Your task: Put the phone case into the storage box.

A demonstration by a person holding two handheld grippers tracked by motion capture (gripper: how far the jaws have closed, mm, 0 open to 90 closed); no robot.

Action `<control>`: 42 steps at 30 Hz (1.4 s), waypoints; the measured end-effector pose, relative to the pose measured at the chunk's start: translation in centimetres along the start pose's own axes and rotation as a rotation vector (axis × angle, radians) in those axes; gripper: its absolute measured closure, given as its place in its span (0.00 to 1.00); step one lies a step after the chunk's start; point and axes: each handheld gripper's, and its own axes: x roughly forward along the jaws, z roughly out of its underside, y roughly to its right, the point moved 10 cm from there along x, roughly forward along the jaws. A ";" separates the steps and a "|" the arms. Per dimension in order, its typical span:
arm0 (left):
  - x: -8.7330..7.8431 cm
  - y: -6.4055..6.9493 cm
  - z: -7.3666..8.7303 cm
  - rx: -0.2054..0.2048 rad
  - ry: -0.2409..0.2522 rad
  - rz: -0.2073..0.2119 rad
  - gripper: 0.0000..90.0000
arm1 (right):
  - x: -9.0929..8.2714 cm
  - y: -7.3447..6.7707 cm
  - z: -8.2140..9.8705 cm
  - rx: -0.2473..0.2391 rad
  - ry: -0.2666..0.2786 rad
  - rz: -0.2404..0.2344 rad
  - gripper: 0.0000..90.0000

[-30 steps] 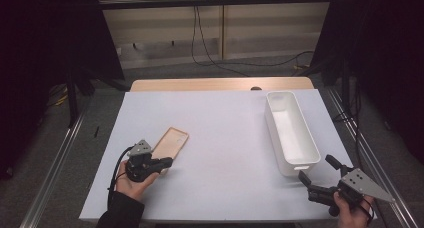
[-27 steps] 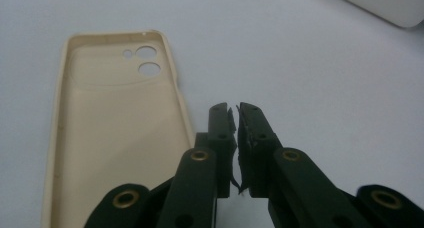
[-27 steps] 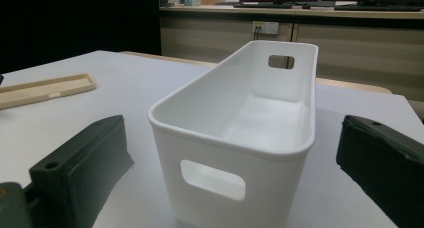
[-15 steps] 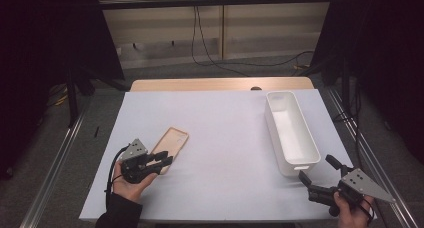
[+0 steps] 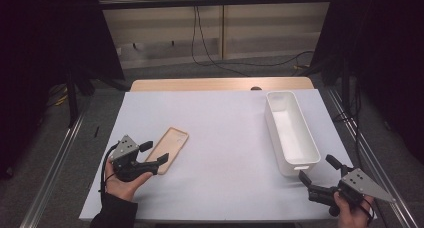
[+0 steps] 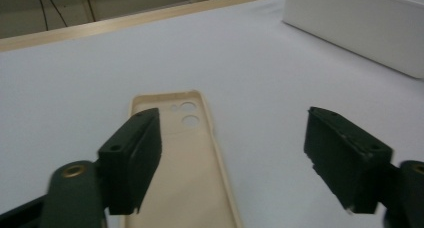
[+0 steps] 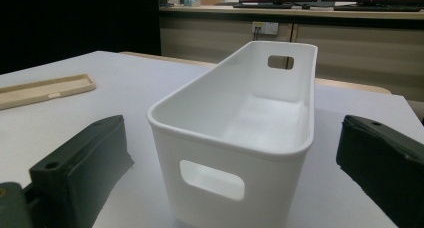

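The beige phone case [image 5: 169,149] lay flat on the white worktop [image 5: 225,138], well to the left of the long white bin [image 5: 291,132], with its hollow side and camera holes turned up. The left tool [image 5: 155,154] was at the near end of the case, and its jaws had just been opening; in the left gripper view they stood wide apart, one jaw over the near left edge of the case and the other beside it over the bare worktop, so that nothing was pressed between them. I judge that the case was lying free, and that the low, flat angle of the tool suited taking such a thin thing by its rim. The right tool [image 5: 316,175] waited at the near end of the bin, its jaws also apart, one on each side of the end wall with the handle hole but not touching it. This position probably served to steady the bin or to pull it closer.
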 end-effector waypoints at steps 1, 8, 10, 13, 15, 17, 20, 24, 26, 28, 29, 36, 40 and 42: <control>-0.1 -0.2 -0.1 0.000 0.001 -0.009 0.22 | 0.0 0.0 0.0 -0.002 -0.001 0.000 0.00; -0.9 -1.4 -0.8 -0.016 0.030 -0.033 0.10 | 0.0 0.0 0.0 0.000 0.000 0.000 0.00; -1.0 -1.8 -0.7 -0.019 0.015 -0.036 0.06 | 0.0 0.0 0.0 -0.002 0.000 0.000 0.00; -0.9 -2.6 -0.4 -0.051 -0.019 -0.051 0.07 | 0.0 0.0 0.0 -0.002 0.001 -0.001 0.00; -0.8 -3.3 -0.2 -0.068 -0.021 -0.068 0.05 | 0.0 -0.1 0.0 -0.005 0.001 -0.003 0.00; -0.7 -3.9 0.0 -0.068 -0.039 -0.094 0.05 | 0.0 -0.1 -0.1 -0.005 0.002 -0.004 0.00; -0.4 -4.4 0.0 -0.074 -0.057 -0.106 0.05 | 0.0 -0.1 0.0 -0.004 0.001 -0.002 0.00; 0.3 -5.5 -0.6 -0.087 -0.062 -0.140 0.06 | 0.1 -0.1 0.0 -0.005 -0.002 -0.004 0.00; 0.8 -5.9 -1.0 -0.083 -0.073 -0.138 0.06 | 0.1 -0.1 0.0 -0.005 -0.001 -0.004 0.00; 1.6 -6.2 -1.2 -0.095 -0.085 -0.128 0.06 | 0.2 -0.1 0.0 -0.005 -0.001 -0.002 0.00; 2.0 -6.5 -1.2 -0.093 -0.098 -0.132 0.06 | 0.2 -0.1 0.0 -0.006 -0.001 -0.002 0.00; 3.3 -7.4 0.7 -0.060 -0.233 -0.167 0.08 | 0.2 -0.1 0.0 -0.004 -0.003 -0.004 0.00; 3.3 -7.6 1.0 -0.075 -0.255 -0.160 0.08 | 0.2 -0.1 0.0 -0.006 -0.002 -0.006 0.00; 3.5 -7.5 1.6 -0.074 -0.299 -0.154 0.08 | 0.2 -0.1 0.0 -0.006 -0.003 -0.007 0.00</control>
